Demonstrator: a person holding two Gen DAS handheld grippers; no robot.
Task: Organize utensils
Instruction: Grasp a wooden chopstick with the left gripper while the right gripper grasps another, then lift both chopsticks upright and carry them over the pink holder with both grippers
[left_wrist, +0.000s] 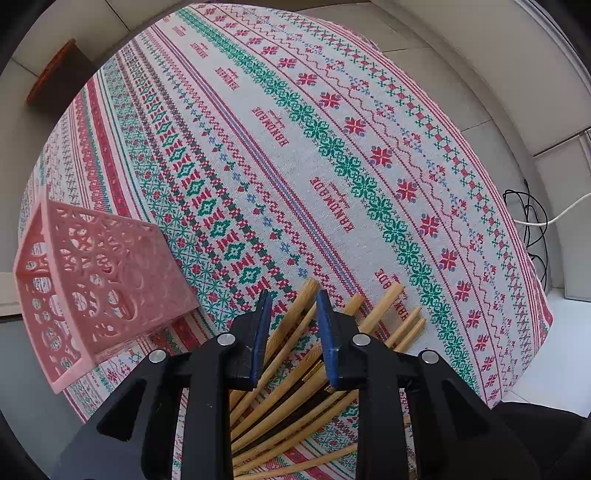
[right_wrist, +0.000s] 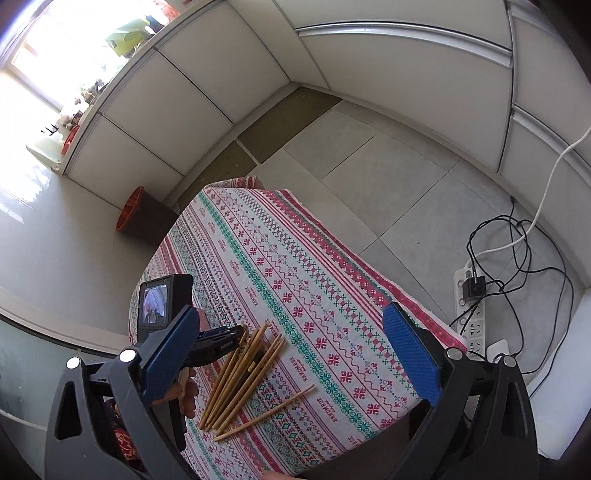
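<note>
Left gripper (left_wrist: 291, 306) is pointing straight down over the chopsticks (left_wrist: 295, 373), jaws narrowed around a few sticks near their upper ends; pads are not clearly pressing yet, so I'm calling it still apart, not clamped. Right gripper (right_wrist: 291, 354) is hanging back with jaws wide apart, holding nothing.

Chopsticks are lying in a loose fanned pile on the patterned tablecloth (left_wrist: 332, 147), near the edge closest to the person, with one stick (right_wrist: 264, 413) lying apart from the pile. Pink lattice basket (left_wrist: 99, 280) is standing just beside the pile, on the left in the left wrist view, empty as far as I can tell.

Handling guess: sticks are looking light, stiff, smooth and round, so likely rolling or slipping out of a loose pinch; gripping several together near mid-length seems safest. The cloth may be bunching if dragged.

Room: the rest of the tablecloth is looking bare. The table edge is close to the pile, so sticks could be rolling off.
</note>
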